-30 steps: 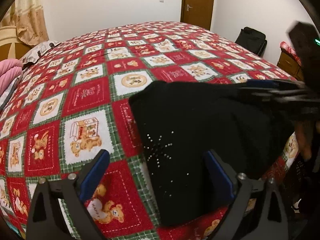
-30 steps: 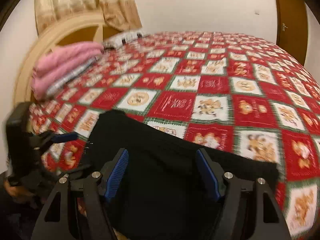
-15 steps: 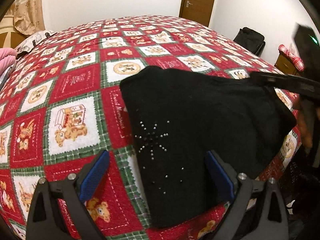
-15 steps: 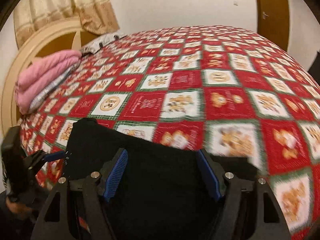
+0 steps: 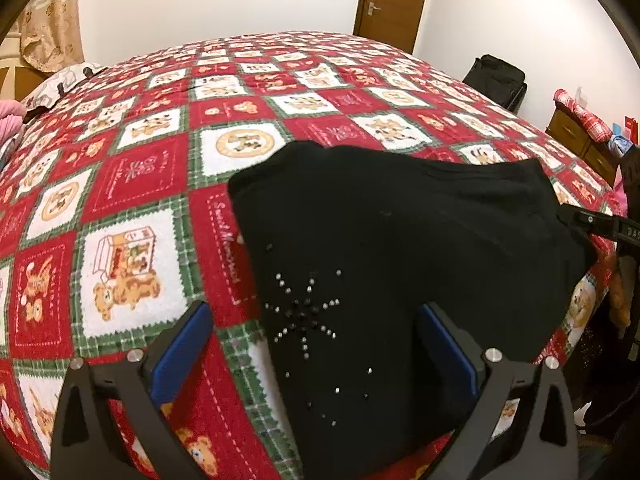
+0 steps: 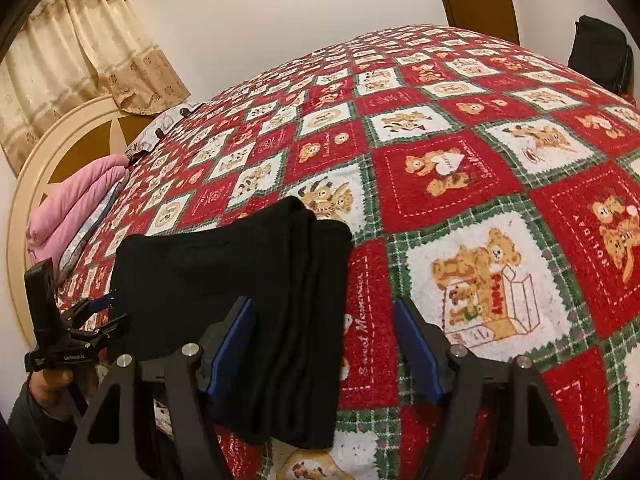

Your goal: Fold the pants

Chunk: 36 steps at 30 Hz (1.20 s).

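left wrist view: the left gripper (image 5: 312, 344) hangs over the near edge of a bed, its blue-padded jaws well apart and gripping nothing. between and beyond them lie the black pants (image 5: 400, 248), folded into a thick bundle on the red teddy-bear quilt (image 5: 132, 184), with a star of small studs (image 5: 306, 312) facing up near the gripper. the far edge of the bundle reaches toward the right, where the right gripper (image 5: 600, 226) shows only as a dark bar at the frame's side. a brown door (image 5: 394, 0) and a black bag (image 5: 496, 80) stand past the bed. right wrist view: the right gripper (image 6: 324, 344) has its jaws wide apart too, holding nothing; the stacked folded edges of the pants (image 6: 256, 280) run between them, with quilt (image 6: 480, 184) under the right-hand finger. the left gripper (image 6: 100, 312) sits at the bundle's left edge, held by a hand (image 6: 52, 380). pink bedding (image 6: 76, 208) lies by the headboard (image 6: 60, 140), under a curtain (image 6: 80, 40).
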Available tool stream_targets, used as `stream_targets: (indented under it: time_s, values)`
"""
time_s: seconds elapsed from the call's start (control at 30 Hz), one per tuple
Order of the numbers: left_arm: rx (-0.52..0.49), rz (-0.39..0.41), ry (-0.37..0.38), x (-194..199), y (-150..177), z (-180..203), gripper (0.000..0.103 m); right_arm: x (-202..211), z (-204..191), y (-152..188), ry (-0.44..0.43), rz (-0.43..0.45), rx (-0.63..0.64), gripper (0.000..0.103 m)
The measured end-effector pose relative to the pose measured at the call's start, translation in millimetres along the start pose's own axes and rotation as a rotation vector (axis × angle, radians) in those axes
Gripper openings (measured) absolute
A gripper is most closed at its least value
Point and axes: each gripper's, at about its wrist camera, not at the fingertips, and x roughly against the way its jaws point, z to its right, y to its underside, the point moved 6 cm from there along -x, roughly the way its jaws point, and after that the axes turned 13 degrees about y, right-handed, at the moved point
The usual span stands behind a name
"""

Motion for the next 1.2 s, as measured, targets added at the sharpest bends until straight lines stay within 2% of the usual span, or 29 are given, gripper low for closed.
stream_targets:
  time_s: [0.1,0.2,0.33,0.43,0.47,0.5,0.57,0.7,0.8,0.93,1.0,1.03,1.07,1.13,1.2]
  values:
    - [0.003,0.011,0.005,-3,-5,-1,0.103,-3,-10,4,-0.047,-0.014,-0.002,0.072]
    - [0.0,0.011,0.009,-4,-7,-1,0.103,-5,-22,10,-0.032,-0.011,0.051,0.072]
    - [0.0,0.015,0.02,-6,-10,-2,0.103,-8,-21,7,-0.1,-0.001,-0.008,0.072]
    - [0.003,0.014,0.032,-7,-13,-2,0.103,-14,-26,5,-0.097,-0.003,-0.005,0.072]
    - [0.007,0.014,0.041,-6,-14,-3,0.103,-13,-28,5,-0.096,0.003,0.003,0.069]
    - [0.017,0.021,0.052,-5,-14,-4,0.103,-11,-30,5,-0.101,0.01,0.012,0.06]
    - [0.052,0.048,0.081,-1,-13,-8,0.103,-7,-27,6,-0.126,0.015,-0.001,0.054]
    - [0.046,0.06,0.086,-4,-15,-6,0.103,-16,-16,5,-0.155,-0.014,-0.058,0.053]
    - [0.039,0.064,0.091,-5,-16,-7,0.103,-18,-18,5,-0.128,-0.006,-0.027,0.052]
    - [0.03,0.067,0.095,-5,-16,-6,0.103,-18,-15,4,-0.139,-0.013,-0.052,0.052]
    - [0.036,0.077,0.098,-3,-17,-6,0.099,-19,-13,4,-0.143,-0.023,-0.056,0.047]
    - [0.041,0.082,0.104,-2,-17,-6,0.089,-15,-15,3,-0.155,-0.016,-0.051,0.044]
    - [0.049,0.089,0.119,1,-17,-6,0.072,-13,-15,3,-0.166,-0.011,-0.054,0.036]
    - [0.069,0.091,0.169,4,-17,-5,0.049,-7,-19,3,-0.18,0.0,-0.051,0.032]
    - [0.068,0.094,0.165,6,-17,-6,0.037,-2,-25,3,-0.172,0.019,-0.019,0.029]
